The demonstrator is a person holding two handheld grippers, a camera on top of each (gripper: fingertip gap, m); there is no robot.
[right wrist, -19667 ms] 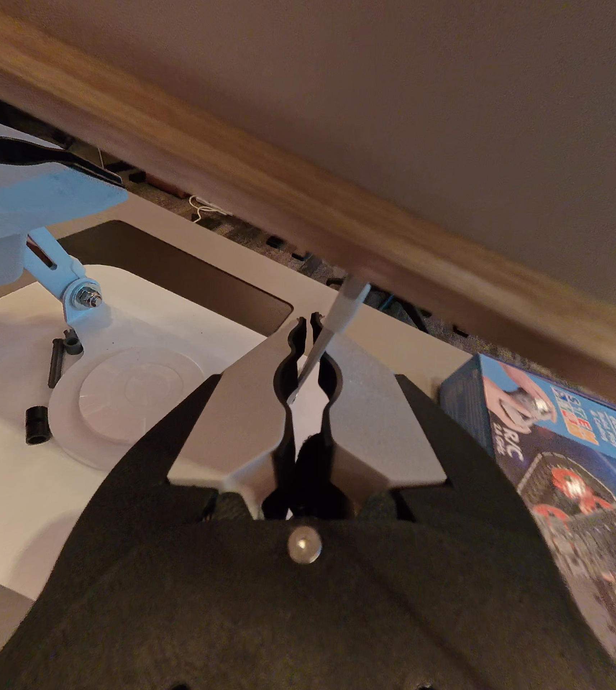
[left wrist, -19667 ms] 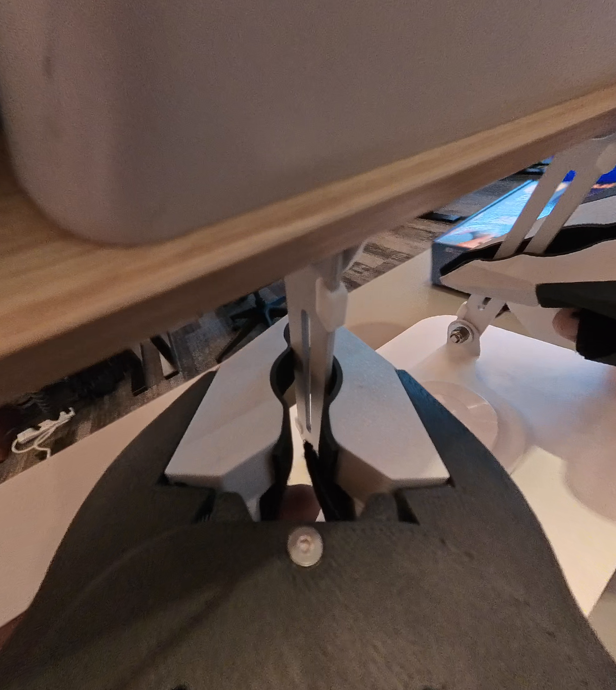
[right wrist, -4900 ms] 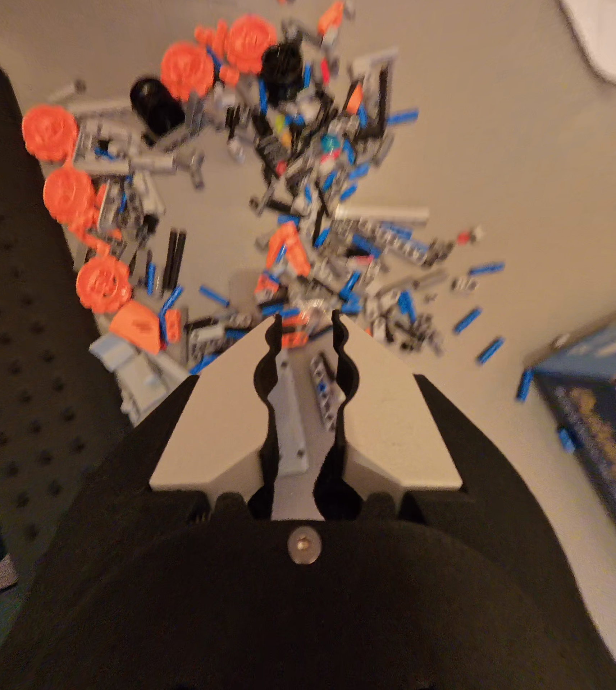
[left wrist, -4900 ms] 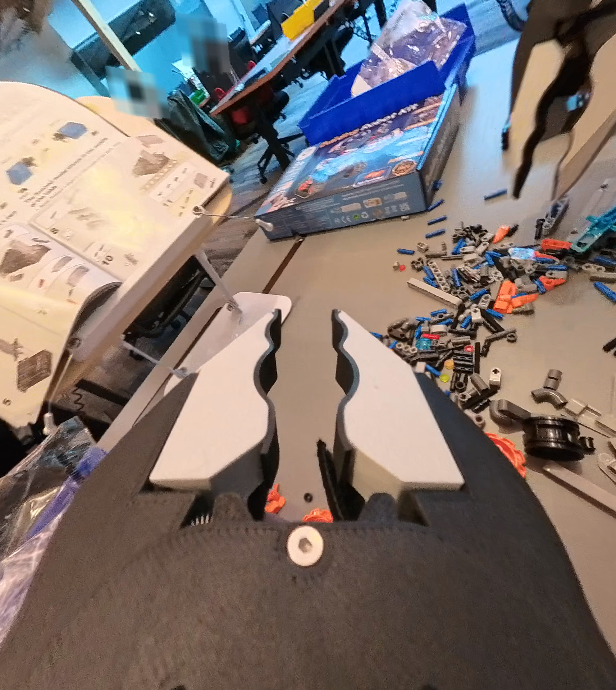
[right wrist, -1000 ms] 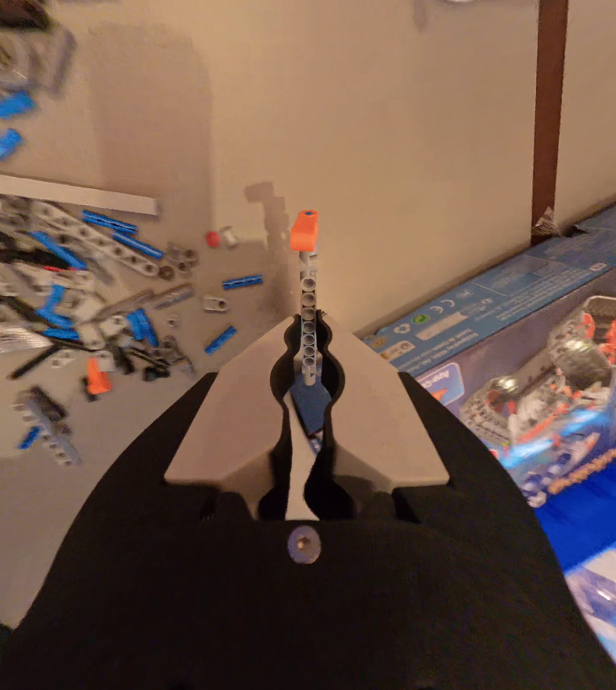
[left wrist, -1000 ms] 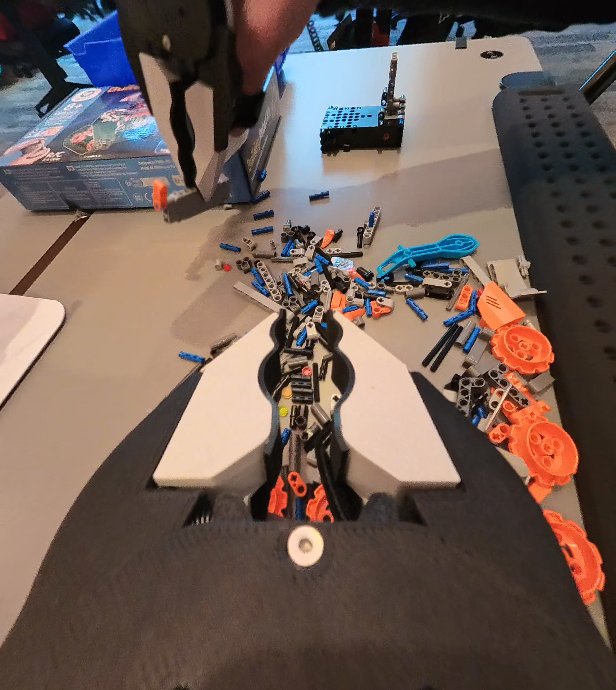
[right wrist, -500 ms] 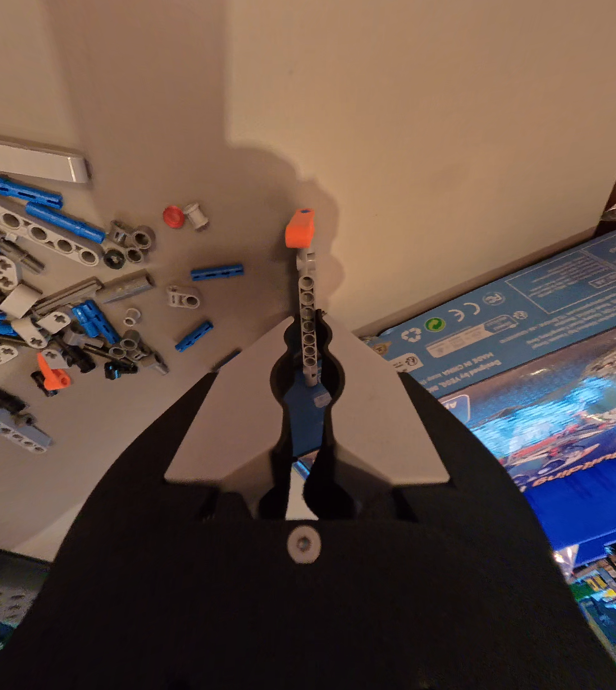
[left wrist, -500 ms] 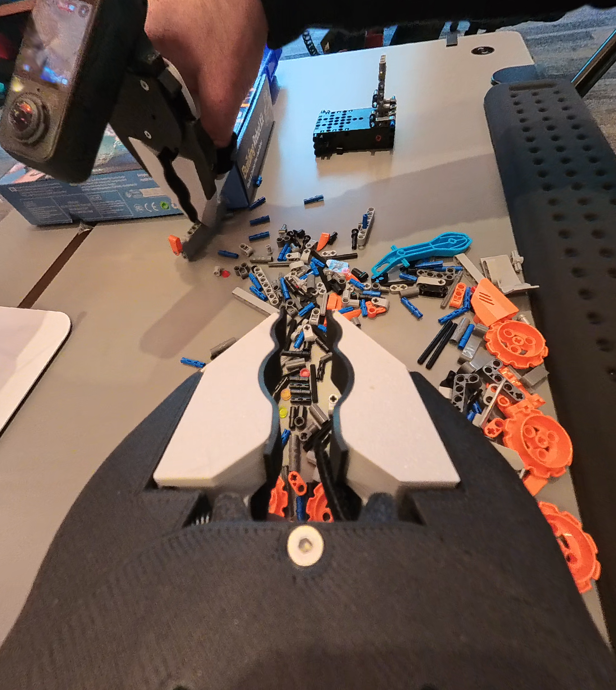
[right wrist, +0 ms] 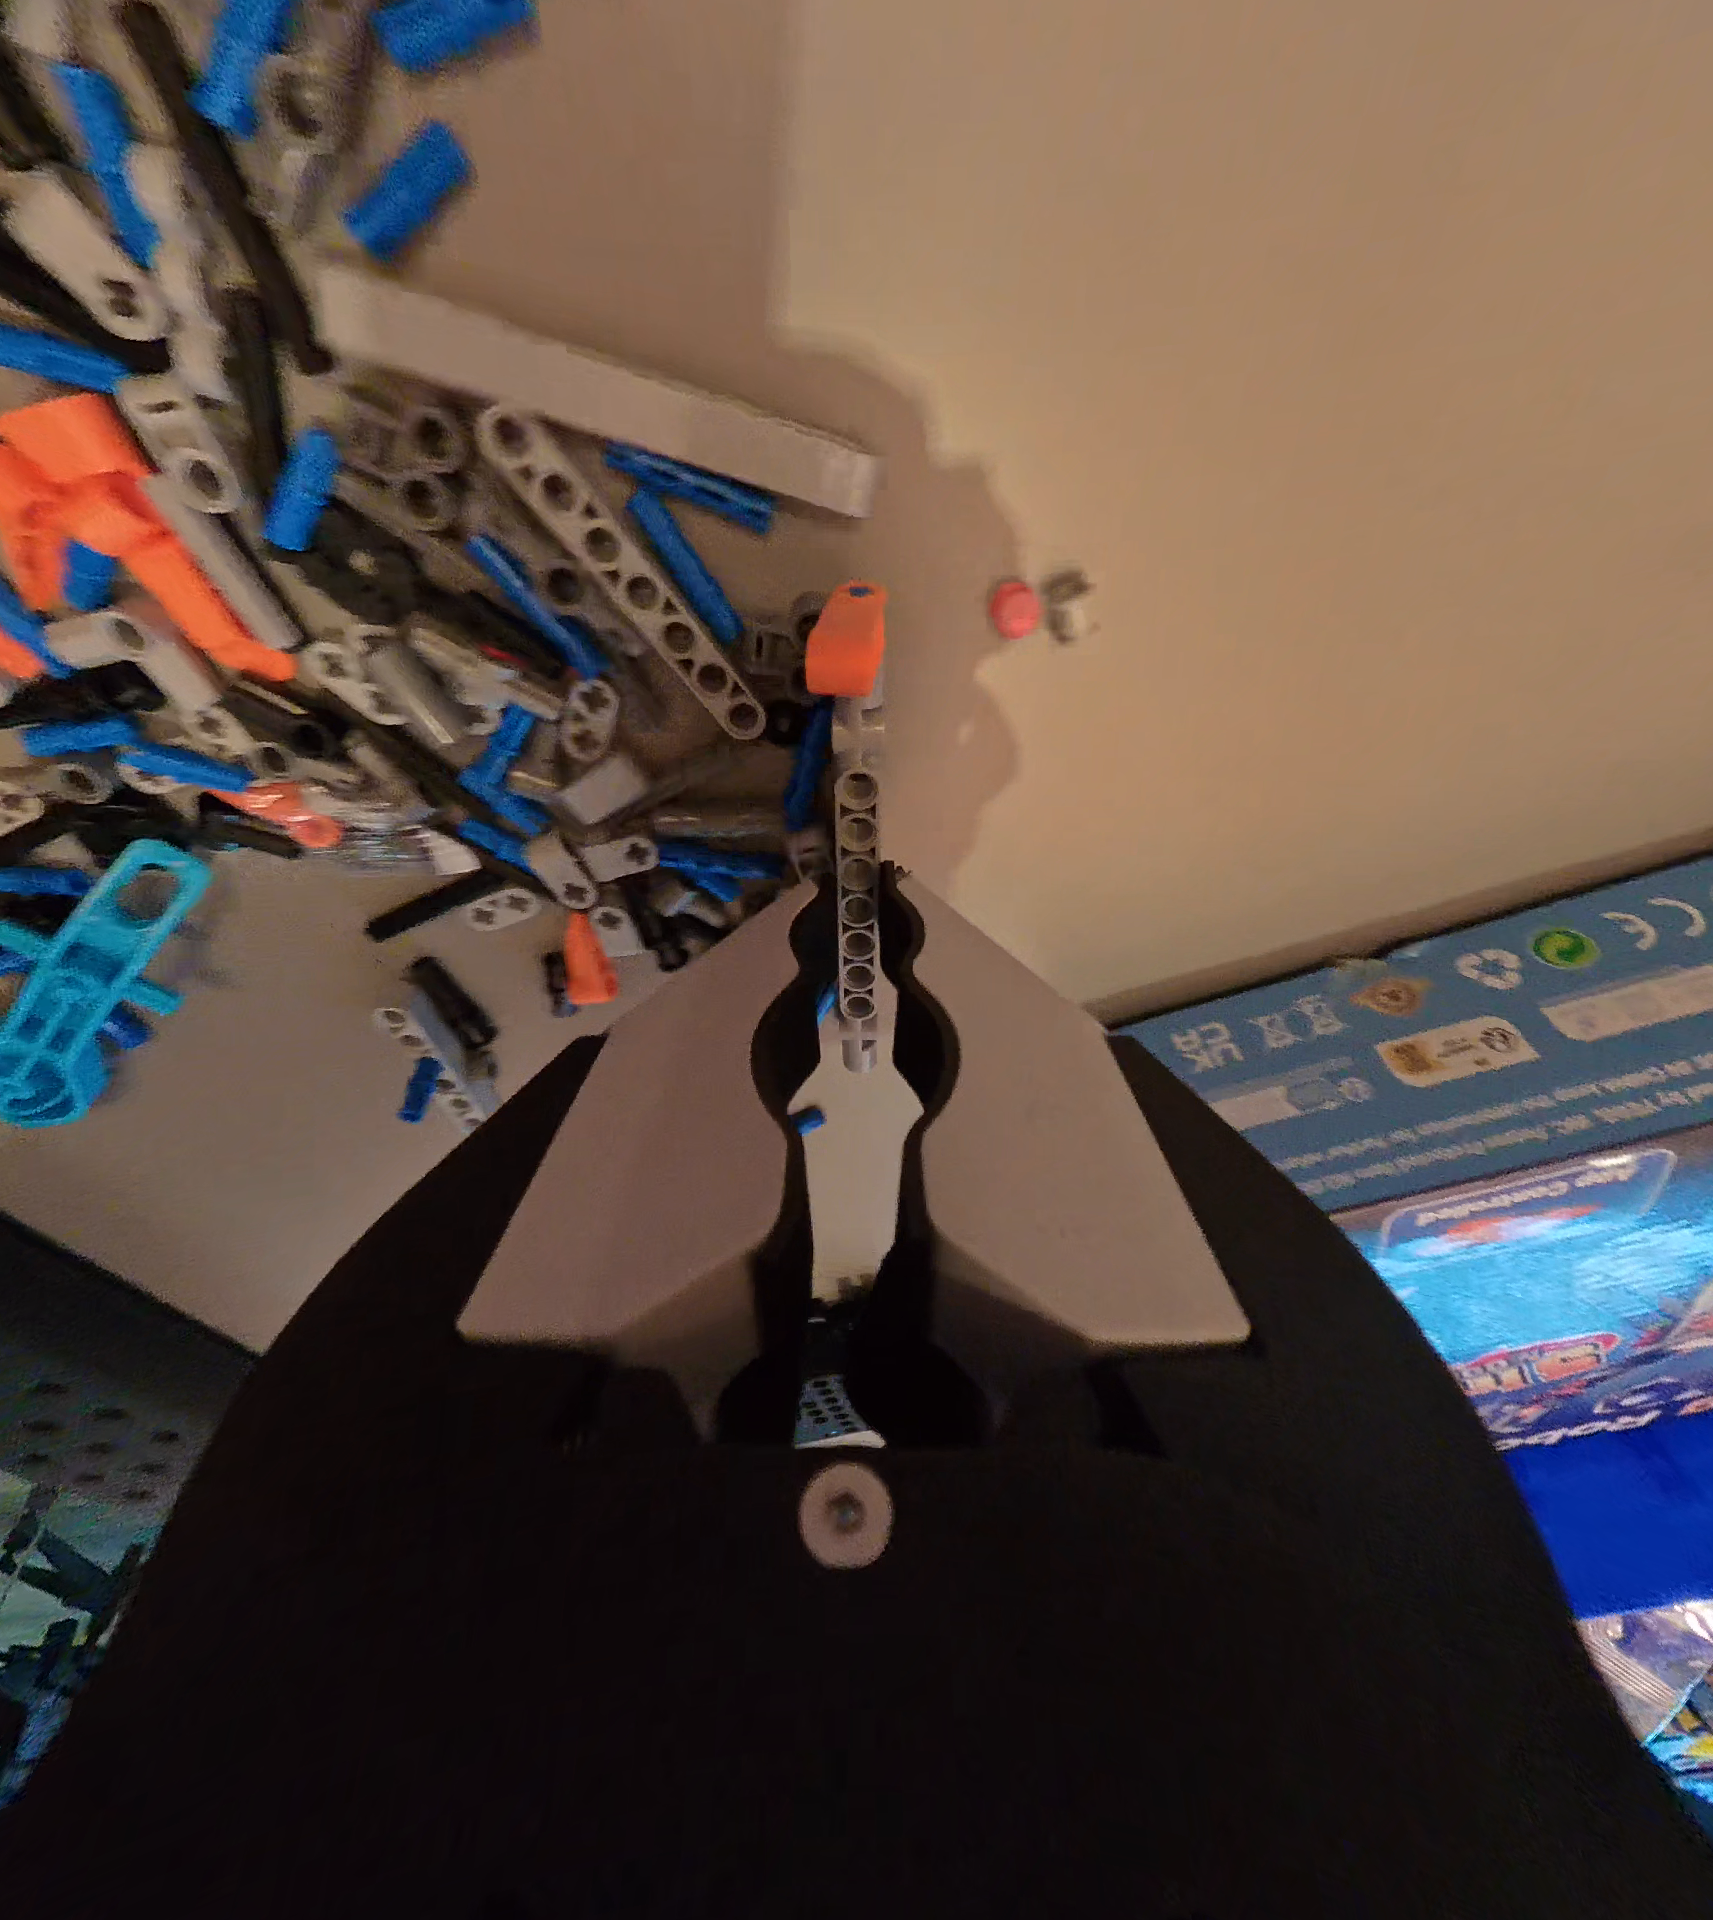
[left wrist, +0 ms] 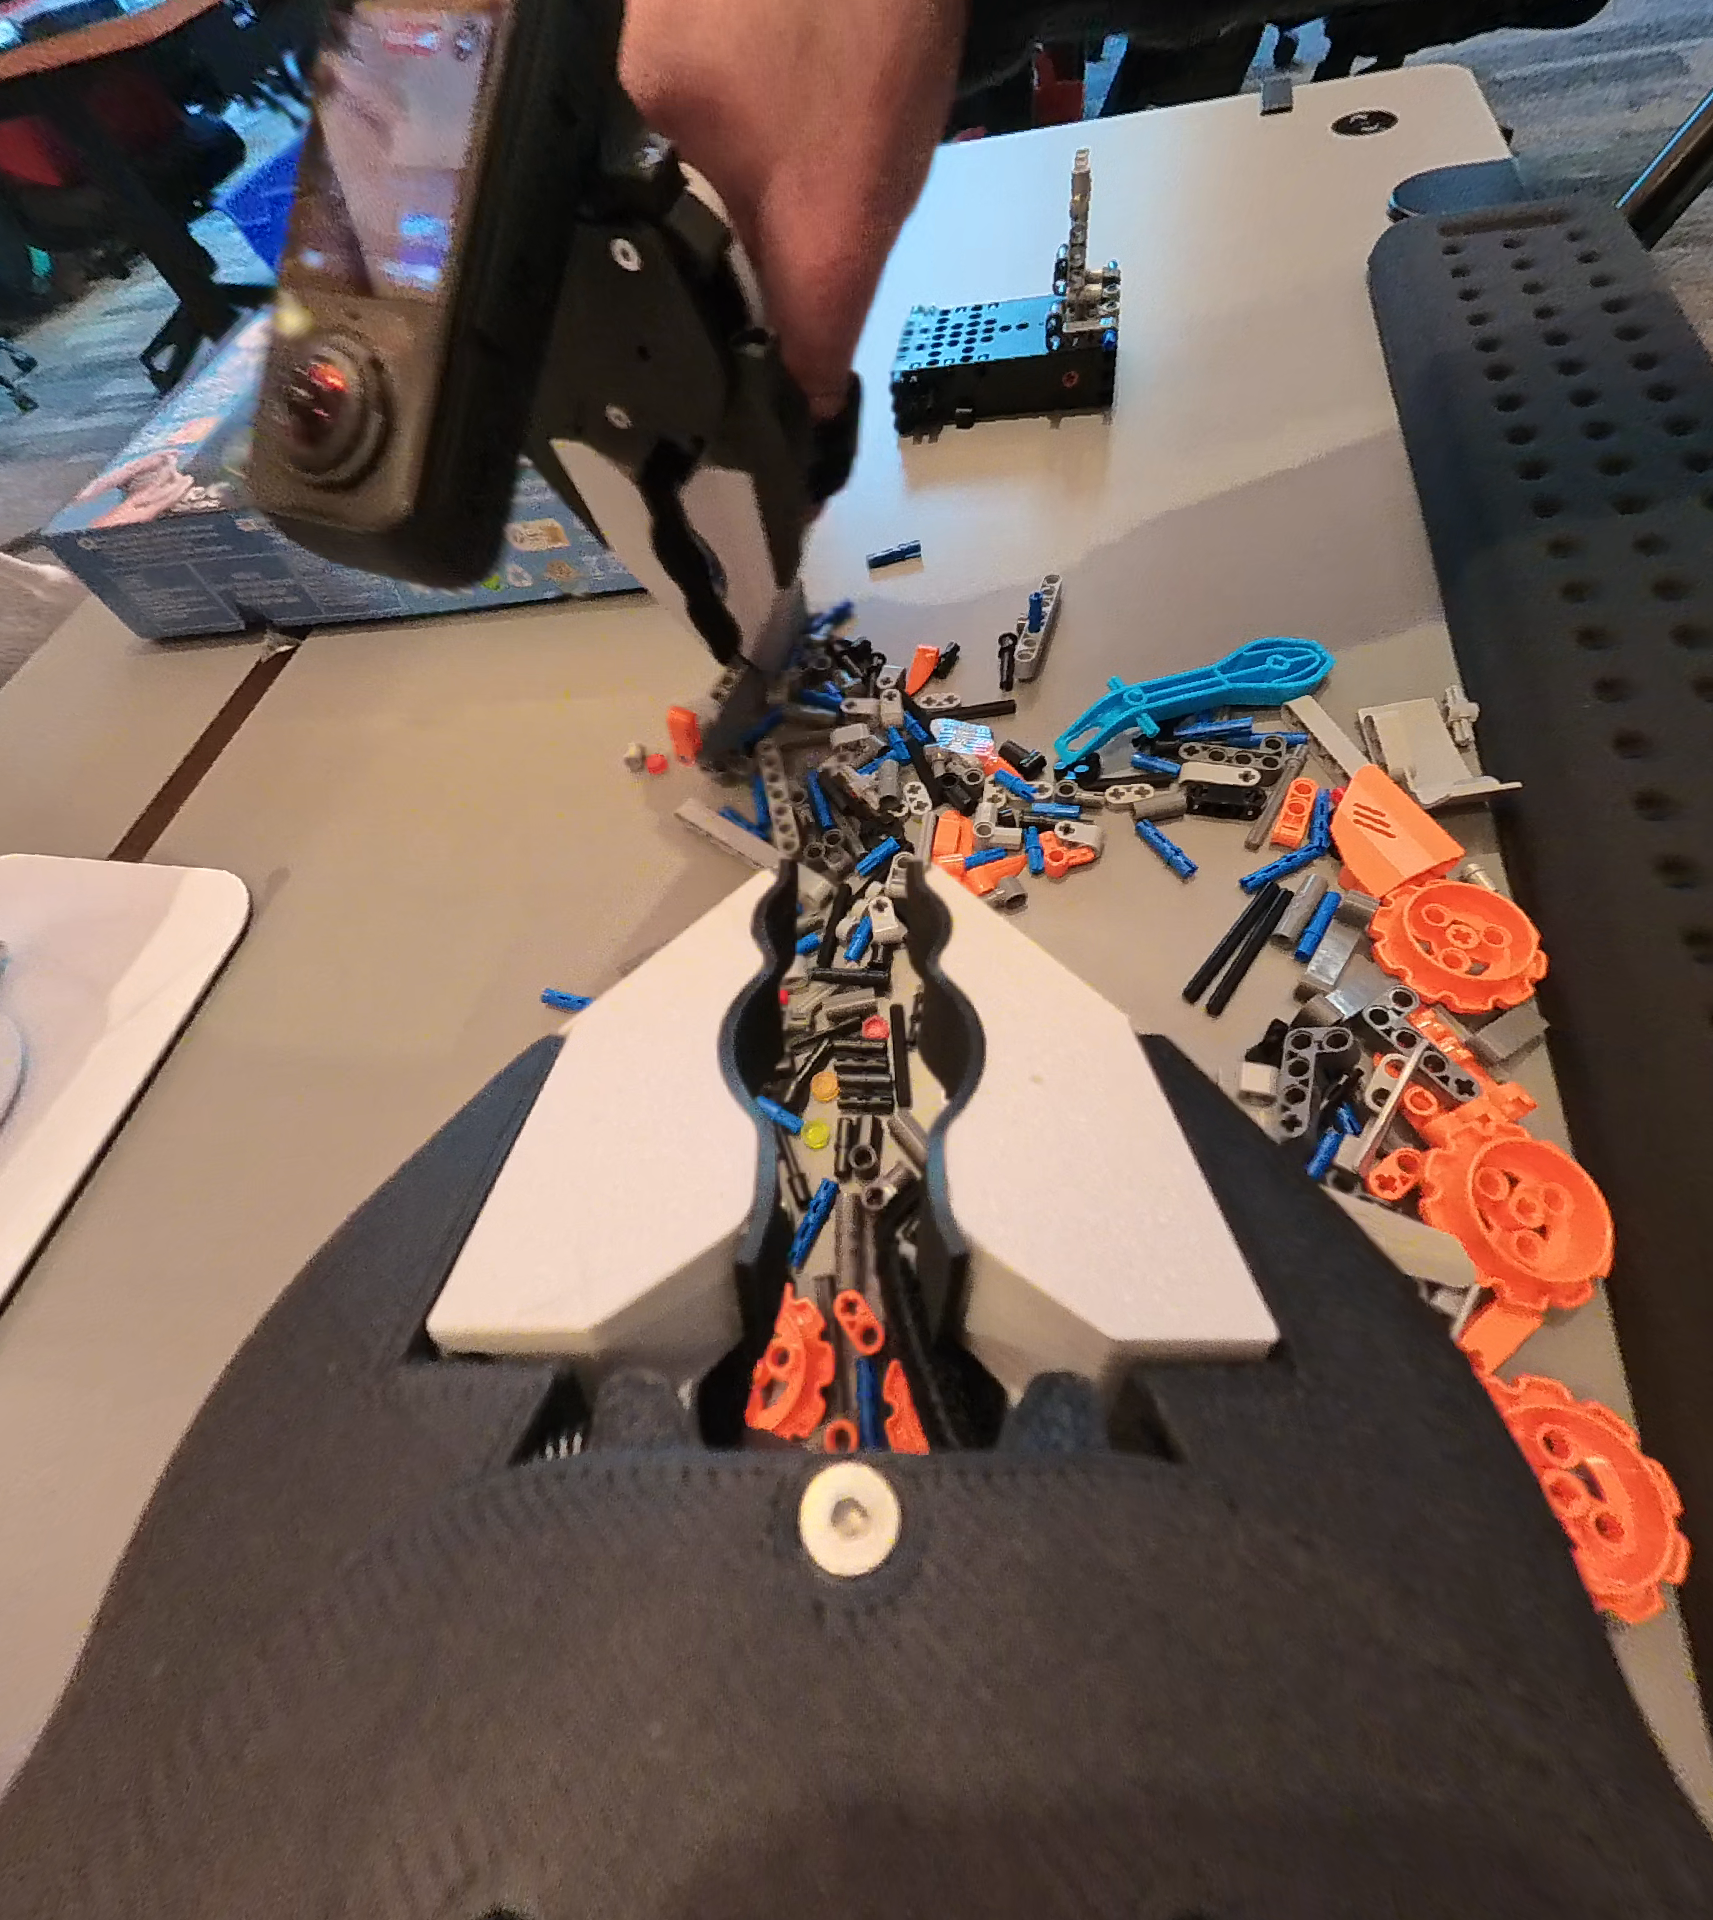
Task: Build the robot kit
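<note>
**Two grippers over a pile of building-toy parts on a grey desk**

Right gripper (right wrist: 854, 894): jaws closed to a narrow slot, pinching a grey holed beam (right wrist: 856, 914) edge-on. The beam projects forward past the tips and carries an orange piece (right wrist: 844, 639) at its far end. In the left wrist view this gripper (left wrist: 743, 649) is held by a hand (left wrist: 790, 156) and tilts down, with the beam's end low at the pile's edge nearest the box; whether it touches the desk cannot be told.

Left gripper (left wrist: 850, 883): jaws parted by a moderate gap, nothing between them, poised above the loose parts (left wrist: 987, 790).

Desk (left wrist: 436, 831): parts heaped along the side next to a black perforated pad (left wrist: 1610, 623). Orange gear wheels (left wrist: 1460, 940) lie closest to that pad; a light-blue tool (left wrist: 1195, 691) rests at the heap's far side.

Blue product box (right wrist: 1506, 1039): near a desk edge, just beside the right gripper.

Black perforated block (left wrist: 1003, 353): with an upright grey stack, well apart toward the far edge.

White base plate (left wrist: 104, 935): at the opposite side from the pad.
</note>
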